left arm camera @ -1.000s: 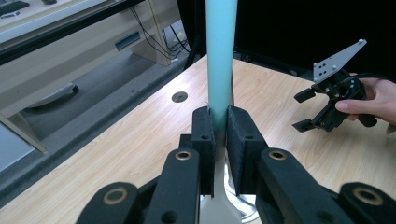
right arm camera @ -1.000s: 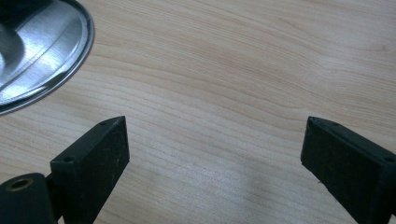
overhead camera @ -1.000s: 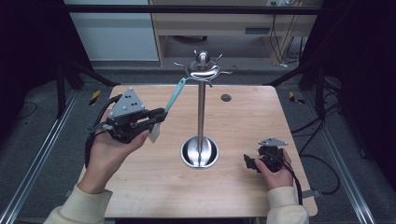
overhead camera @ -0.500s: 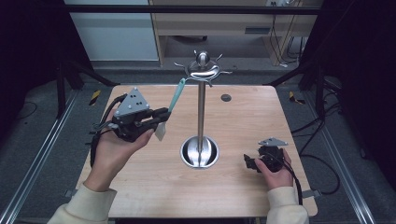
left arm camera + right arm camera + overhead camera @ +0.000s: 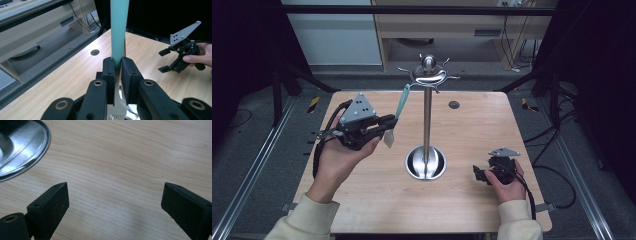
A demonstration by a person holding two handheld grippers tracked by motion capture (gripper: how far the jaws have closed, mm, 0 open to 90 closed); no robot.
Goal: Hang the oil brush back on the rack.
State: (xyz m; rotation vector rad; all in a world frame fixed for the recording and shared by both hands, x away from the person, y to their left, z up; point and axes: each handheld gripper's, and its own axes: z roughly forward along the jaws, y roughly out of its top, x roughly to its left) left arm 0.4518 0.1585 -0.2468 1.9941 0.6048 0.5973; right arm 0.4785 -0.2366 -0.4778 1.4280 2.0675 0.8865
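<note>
Over the wooden table [image 5: 362,200], my left gripper [image 5: 384,124], clamping the teal-handled spatula [image 5: 402,100], has drifted rightward; my right gripper [image 5: 477,174] gapes.

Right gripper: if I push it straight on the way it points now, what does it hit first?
Probably the bare wooden table. The right gripper has open jaws angled down at the wood. The stand's round steel base sits off to one side of that line, so it looks likely to be missed, though depth is unclear.

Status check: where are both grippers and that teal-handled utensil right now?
Left gripper shut on teal-handled utensil, handle tip near the steel hook stand. Right gripper open, low over the wooden table, holding nothing. Nothing between utensil and hooks.
</note>
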